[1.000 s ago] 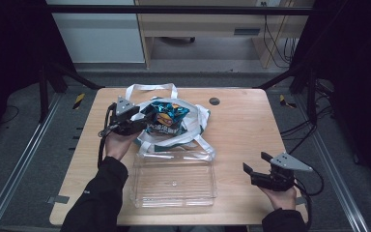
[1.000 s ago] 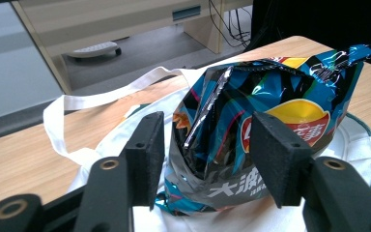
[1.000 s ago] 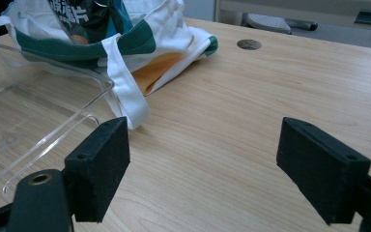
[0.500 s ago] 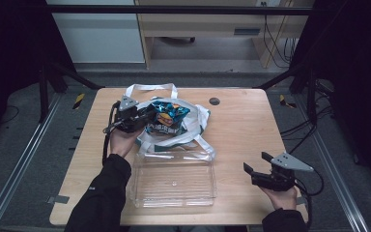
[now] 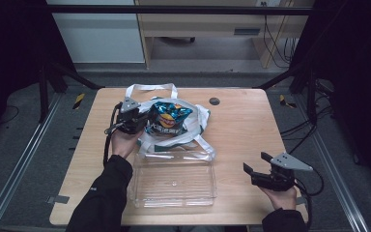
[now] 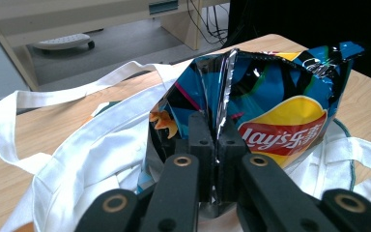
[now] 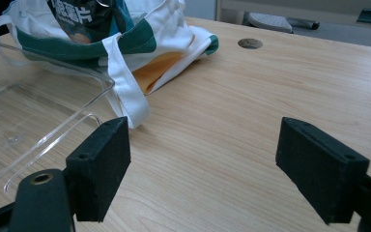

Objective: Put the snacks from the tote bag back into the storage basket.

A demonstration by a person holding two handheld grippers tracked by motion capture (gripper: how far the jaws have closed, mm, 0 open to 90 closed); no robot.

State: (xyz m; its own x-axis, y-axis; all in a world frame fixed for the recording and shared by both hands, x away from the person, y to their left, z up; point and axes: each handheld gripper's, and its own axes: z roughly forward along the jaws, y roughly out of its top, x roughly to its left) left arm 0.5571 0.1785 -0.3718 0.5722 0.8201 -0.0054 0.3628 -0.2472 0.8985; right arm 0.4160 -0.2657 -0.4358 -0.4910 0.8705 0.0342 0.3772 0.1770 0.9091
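Note:
A blue crisp bag lies on a white tote bag at the far middle of the wooden table. My left gripper comes at it from the left. In the left gripper view its jaws have just been closing and now the gripper is shut, pinching the silver side seam of the crisp bag over the tote bag. My right gripper rests low at the table's near right, open and holding nothing. In the right gripper view that gripper has bare wood between its jaws, and the tote bag lies far left.
A clear plastic tray lies on the near side of the tote bag, in front of the person; its rim is left of my right gripper. A round grommet sits in the tabletop at the back. Dark frame posts flank the table.
The left gripper's jaws closed onto the crisp bag's left side; the hand barely shifted. The right gripper stayed where it was.

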